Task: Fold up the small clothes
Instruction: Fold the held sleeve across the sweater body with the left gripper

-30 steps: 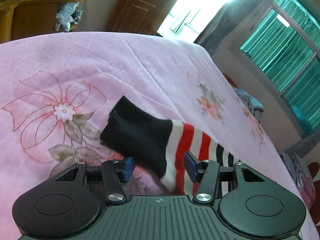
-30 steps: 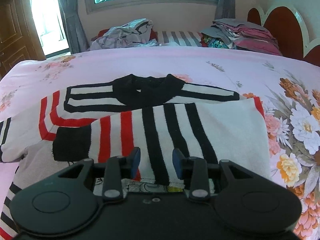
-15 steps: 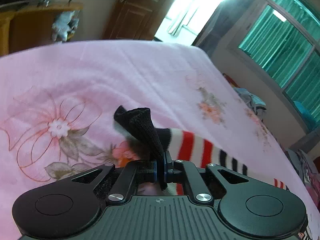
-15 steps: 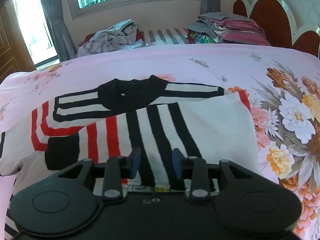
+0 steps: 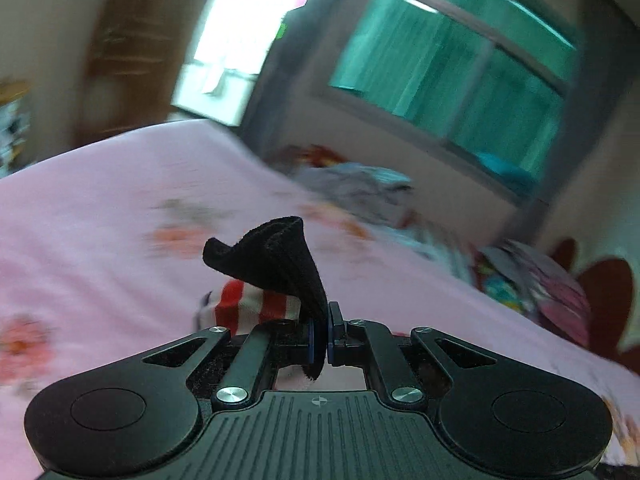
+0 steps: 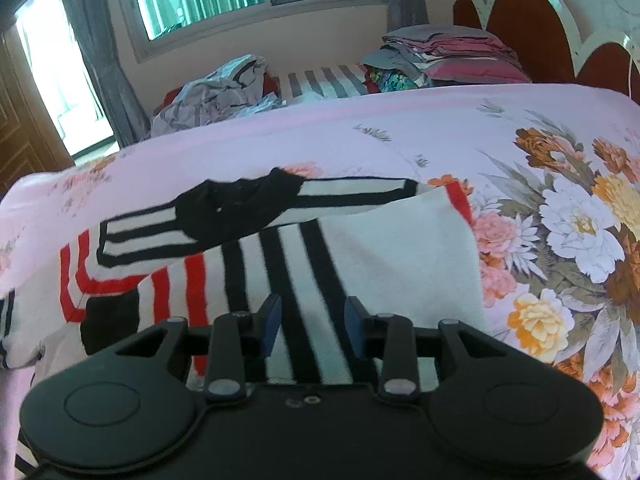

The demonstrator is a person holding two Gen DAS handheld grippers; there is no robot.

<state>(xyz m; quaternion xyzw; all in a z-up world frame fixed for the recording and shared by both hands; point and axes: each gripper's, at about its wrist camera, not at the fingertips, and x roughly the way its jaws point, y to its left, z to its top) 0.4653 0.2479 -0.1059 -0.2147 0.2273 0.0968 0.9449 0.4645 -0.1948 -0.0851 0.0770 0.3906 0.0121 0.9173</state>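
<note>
Black cuff [image 5: 276, 264] pinched in left claw [image 5: 320, 338], apparently lifted

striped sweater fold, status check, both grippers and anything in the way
Left gripper jaws shut on black ribbed sleeve cuff, lifted off pink floral bedsheet. Right gripper open, over white black-and-red striped sweater. Nothing blocking.

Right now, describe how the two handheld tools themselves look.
Both match. The left tool and right tool have matte black bodies, a round disc at each side, black linkage arms with silver screws, and blue pads on the fingers. The left body is ribbed, with a small crosshair mark. No cables or sleeves show.
</note>
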